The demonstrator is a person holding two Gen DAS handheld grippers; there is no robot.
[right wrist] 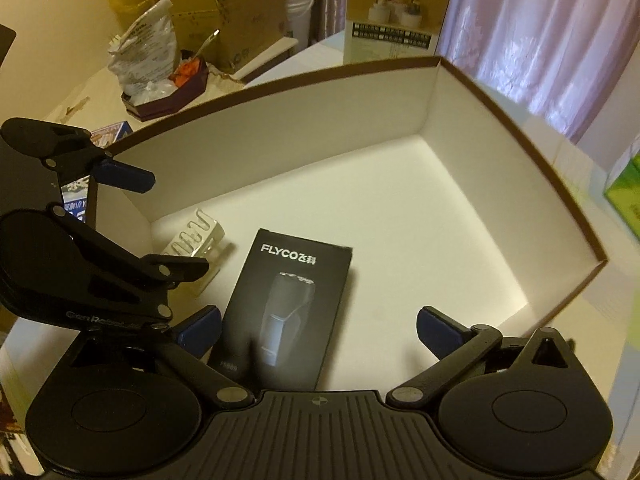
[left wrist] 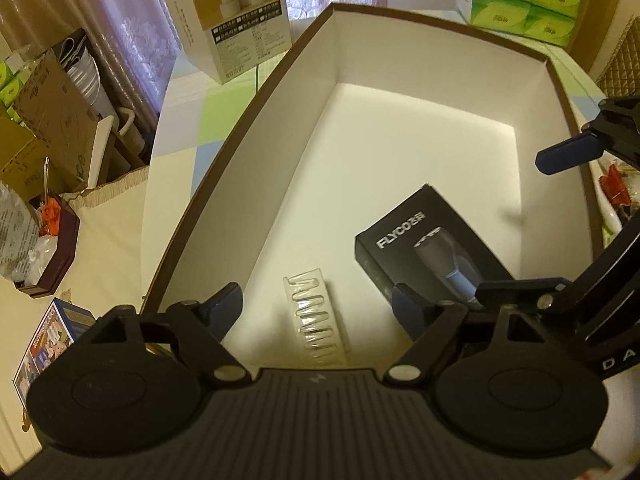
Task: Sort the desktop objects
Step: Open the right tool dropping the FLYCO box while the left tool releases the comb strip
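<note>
Both grippers, left (left wrist: 318, 306) and right (right wrist: 318, 330), are hovering released and empty over the white box (left wrist: 256, 184), where a black carton (right wrist: 286, 308) and clear packet (left wrist: 314, 316) are lying.

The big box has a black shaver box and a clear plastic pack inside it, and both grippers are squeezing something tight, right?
Not quite. The big box does hold the black shaver box and the clear plastic pack, but the left gripper and right gripper are both open and hold nothing. Each wrist view shows its own fingers spread apart.
</note>
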